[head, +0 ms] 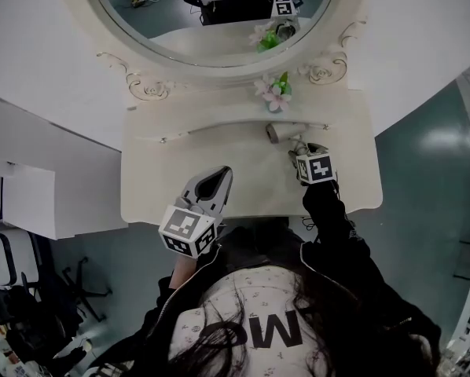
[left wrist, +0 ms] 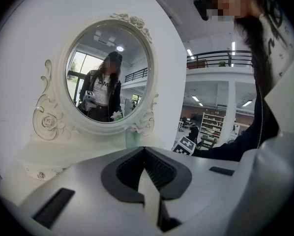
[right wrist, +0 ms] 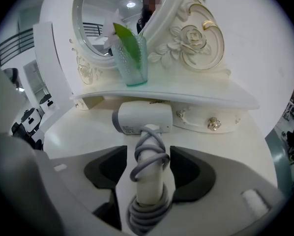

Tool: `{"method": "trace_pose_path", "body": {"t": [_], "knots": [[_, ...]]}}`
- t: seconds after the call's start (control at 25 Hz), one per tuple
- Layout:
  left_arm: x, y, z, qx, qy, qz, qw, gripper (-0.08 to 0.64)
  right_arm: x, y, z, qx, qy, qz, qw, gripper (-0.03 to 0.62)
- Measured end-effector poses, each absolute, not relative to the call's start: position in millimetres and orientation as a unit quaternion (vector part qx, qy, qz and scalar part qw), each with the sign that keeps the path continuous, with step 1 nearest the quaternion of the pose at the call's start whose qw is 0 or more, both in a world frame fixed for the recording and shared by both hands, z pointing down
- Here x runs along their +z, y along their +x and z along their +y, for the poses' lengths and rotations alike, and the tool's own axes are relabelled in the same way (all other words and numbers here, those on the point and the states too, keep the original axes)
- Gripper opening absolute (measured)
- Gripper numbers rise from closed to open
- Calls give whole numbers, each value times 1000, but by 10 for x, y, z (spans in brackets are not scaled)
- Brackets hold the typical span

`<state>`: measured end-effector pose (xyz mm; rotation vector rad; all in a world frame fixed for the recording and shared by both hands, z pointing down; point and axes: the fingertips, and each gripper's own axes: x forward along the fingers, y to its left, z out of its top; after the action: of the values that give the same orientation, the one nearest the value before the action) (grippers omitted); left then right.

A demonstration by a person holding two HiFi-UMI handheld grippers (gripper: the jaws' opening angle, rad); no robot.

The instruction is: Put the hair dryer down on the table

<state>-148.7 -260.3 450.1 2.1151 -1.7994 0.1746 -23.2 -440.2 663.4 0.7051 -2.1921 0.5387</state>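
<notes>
At the lower left of centre in the head view, the left gripper (head: 222, 173) is hovering over the near edge of the white dressing table (head: 156, 187), its jaws sitting tip to tip with nothing between them. At the upper middle, the oval mirror (head: 219, 22) is reflecting the room, and below it a glass vase (head: 280, 93) of pink flowers is standing on the raised shelf. Right of centre, the white hair dryer (head: 277, 132) is lying on the tabletop just in front of that shelf, its grey cord (right wrist: 149, 156) wound round the handle. The right gripper (head: 296, 151) is pointing at it from the lower right, its jaws standing wide apart on either side of the handle, pads clear of it
</notes>
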Motion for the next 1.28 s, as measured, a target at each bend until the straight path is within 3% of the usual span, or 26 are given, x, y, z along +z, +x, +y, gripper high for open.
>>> {"method": "trace_pose_path", "body": {"t": [0.72, 1.28], "knots": [[4531, -1596, -2292, 48, 801, -573, 166, -3, 5134, -401, -3321, 254, 308, -904, 152, 267], [4592, -1823, -1778, 53, 842, -513, 161, -3, 5061, -836, -2260, 302, 308, -894, 122, 265]]}}
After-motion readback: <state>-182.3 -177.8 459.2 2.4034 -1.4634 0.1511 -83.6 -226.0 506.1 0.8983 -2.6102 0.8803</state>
